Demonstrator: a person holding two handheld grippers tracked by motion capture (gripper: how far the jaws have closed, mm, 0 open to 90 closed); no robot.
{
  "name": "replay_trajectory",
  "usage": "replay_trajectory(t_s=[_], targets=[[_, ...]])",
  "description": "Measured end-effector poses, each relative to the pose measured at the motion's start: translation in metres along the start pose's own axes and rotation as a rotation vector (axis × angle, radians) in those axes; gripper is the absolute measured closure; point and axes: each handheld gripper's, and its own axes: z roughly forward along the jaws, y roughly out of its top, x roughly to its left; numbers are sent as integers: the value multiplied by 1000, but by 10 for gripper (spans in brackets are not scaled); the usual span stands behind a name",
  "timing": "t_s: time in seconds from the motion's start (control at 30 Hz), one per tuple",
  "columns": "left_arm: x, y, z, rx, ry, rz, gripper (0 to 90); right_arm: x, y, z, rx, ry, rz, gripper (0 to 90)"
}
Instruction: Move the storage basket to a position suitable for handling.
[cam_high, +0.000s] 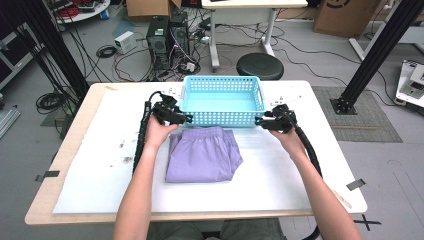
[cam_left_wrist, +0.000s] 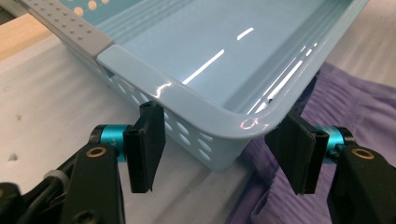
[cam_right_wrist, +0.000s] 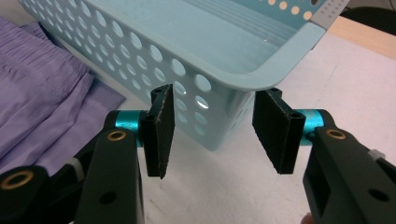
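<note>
Now both tongs, left tongs (cam_left_wrist: 219, 154) and right tongs (cam_right_wrist: 214, 135), gape apart at near corners of the light-blue perforated plastic basket (cam_high: 222, 102) beside folded purple cloth (cam_high: 202, 155).

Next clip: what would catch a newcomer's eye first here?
The light blue perforated basket at the table's far middle stands out, empty inside. Just in front of it lies a folded purple garment. The left gripper and right gripper each sit open at a near corner of the basket.
</note>
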Motion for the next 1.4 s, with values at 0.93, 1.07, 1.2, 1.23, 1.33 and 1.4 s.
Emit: replay_trajectory(t_s=[0.93,1.07,1.2,1.23,1.33,1.4], targets=[[-4,-15,0,-10,26,-6,436,11,-8,10,14,21,55,418],[-4,-17,-5,-18,74,-24,368,10,-9,9,3,0,67,376],[-4,-22,-12,-29,102,-55,314,10,-13,0,-28,-25,83,325],[-4,-24,-15,-40,110,-59,314,10,-13,0,-28,-25,83,325],[-8,-30,-27,-85,128,-69,298,10,-17,-9,-61,-29,95,311],[-12,-34,-34,-114,137,-72,298,12,-21,-14,-85,-33,105,308]])
